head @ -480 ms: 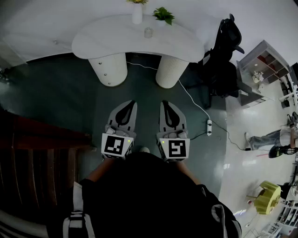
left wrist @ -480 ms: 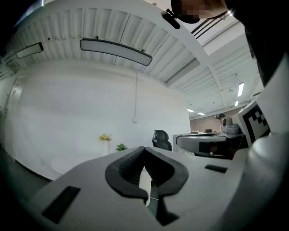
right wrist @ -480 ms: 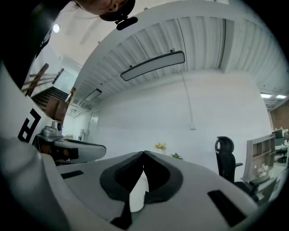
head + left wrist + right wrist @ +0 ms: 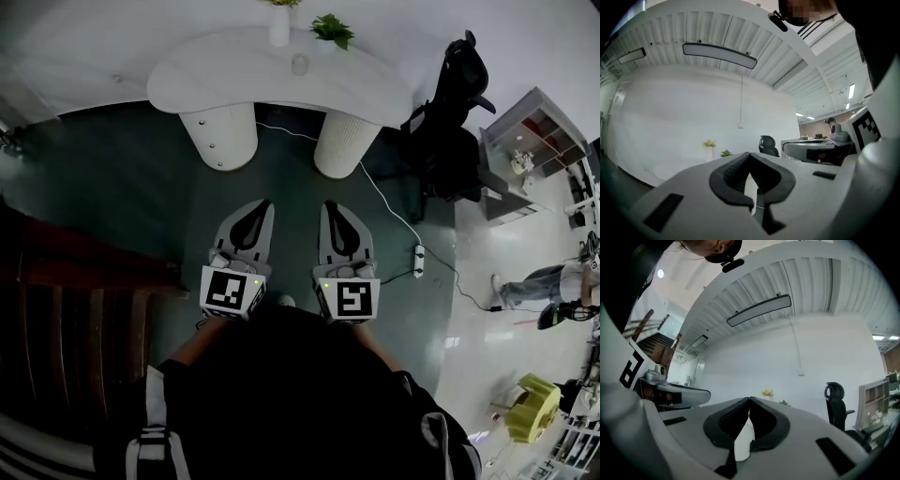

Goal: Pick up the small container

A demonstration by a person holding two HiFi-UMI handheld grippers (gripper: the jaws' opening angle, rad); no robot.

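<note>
Left tool, right tool — both closed.

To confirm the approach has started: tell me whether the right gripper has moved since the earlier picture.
No. The right gripper keeps the same gap to the table leg ahead and the power strip beside it.

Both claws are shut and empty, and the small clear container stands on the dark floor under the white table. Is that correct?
Not quite. The small clear container stands on top of the white rounded table, not under it; the head view shows this. The left claw and the right claw are indeed shut and empty.
</note>
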